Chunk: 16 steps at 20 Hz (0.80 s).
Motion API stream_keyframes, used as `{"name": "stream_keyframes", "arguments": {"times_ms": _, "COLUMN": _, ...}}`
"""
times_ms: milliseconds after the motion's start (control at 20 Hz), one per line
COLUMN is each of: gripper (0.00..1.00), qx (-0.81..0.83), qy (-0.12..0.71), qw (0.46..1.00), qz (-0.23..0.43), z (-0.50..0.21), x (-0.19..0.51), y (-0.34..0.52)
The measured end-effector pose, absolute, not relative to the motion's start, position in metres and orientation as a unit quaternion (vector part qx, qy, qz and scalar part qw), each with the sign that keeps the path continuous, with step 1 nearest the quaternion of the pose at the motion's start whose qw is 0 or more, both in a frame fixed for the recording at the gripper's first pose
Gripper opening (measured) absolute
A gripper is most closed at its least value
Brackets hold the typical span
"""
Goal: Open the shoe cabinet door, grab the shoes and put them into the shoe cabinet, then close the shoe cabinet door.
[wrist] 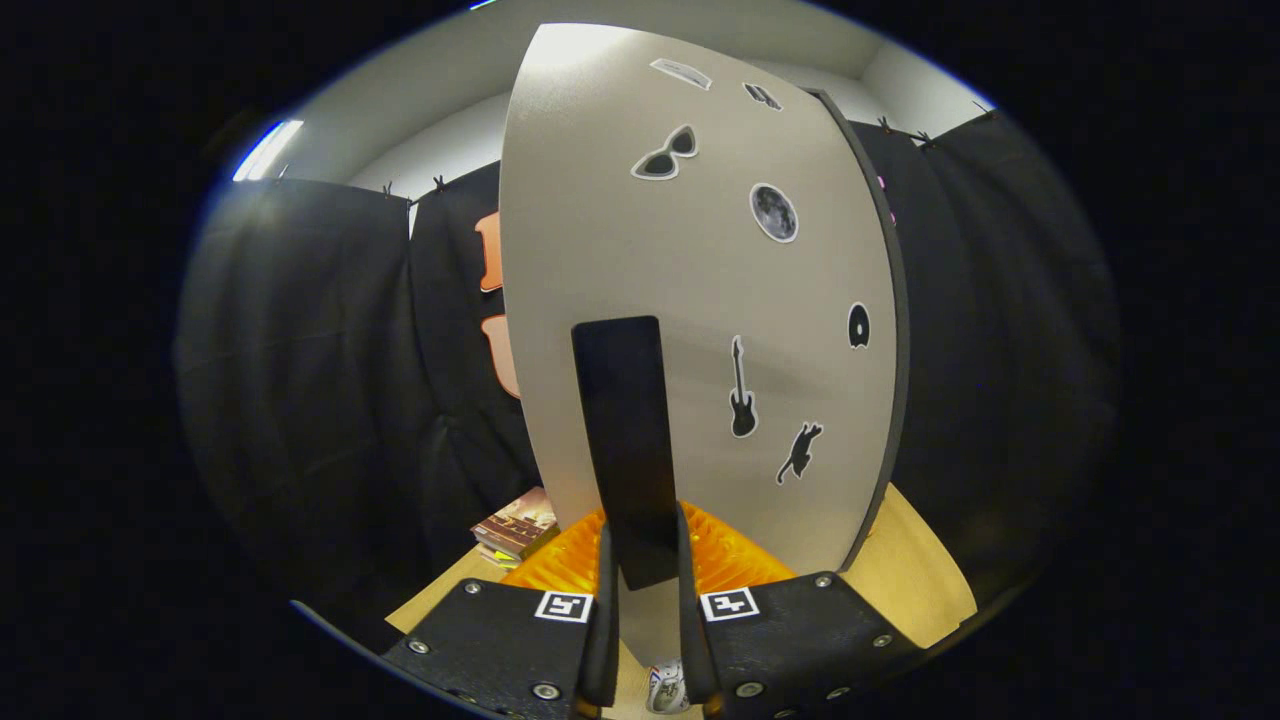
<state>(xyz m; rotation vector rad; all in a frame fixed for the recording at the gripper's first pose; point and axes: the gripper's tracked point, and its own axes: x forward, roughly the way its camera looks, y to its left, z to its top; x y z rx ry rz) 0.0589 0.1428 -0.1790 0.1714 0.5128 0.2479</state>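
Door step: flat black handle (pixel 630 440) is pinched by gripper (pixel 647 600).
Grey stickered cabinet door (pixel 700 300) judged ajar; direction of swing cannot be told.

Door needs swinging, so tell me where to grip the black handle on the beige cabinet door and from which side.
Grip the lower end of the flat black upright handle on the beige sticker-covered cabinet door, coming straight at the door face. The bar is narrow and vertical, so one finger goes on each side edge. The claw already straddles that end, seemingly closed on it.
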Motion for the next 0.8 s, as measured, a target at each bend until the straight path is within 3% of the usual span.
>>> {"name": "stream_keyframes", "arguments": {"times_ms": 800, "gripper": 0.25, "qx": 0.142, "qy": 0.237, "qw": 0.958, "qz": 0.077, "z": -0.171, "x": 0.031, "y": 0.075}}
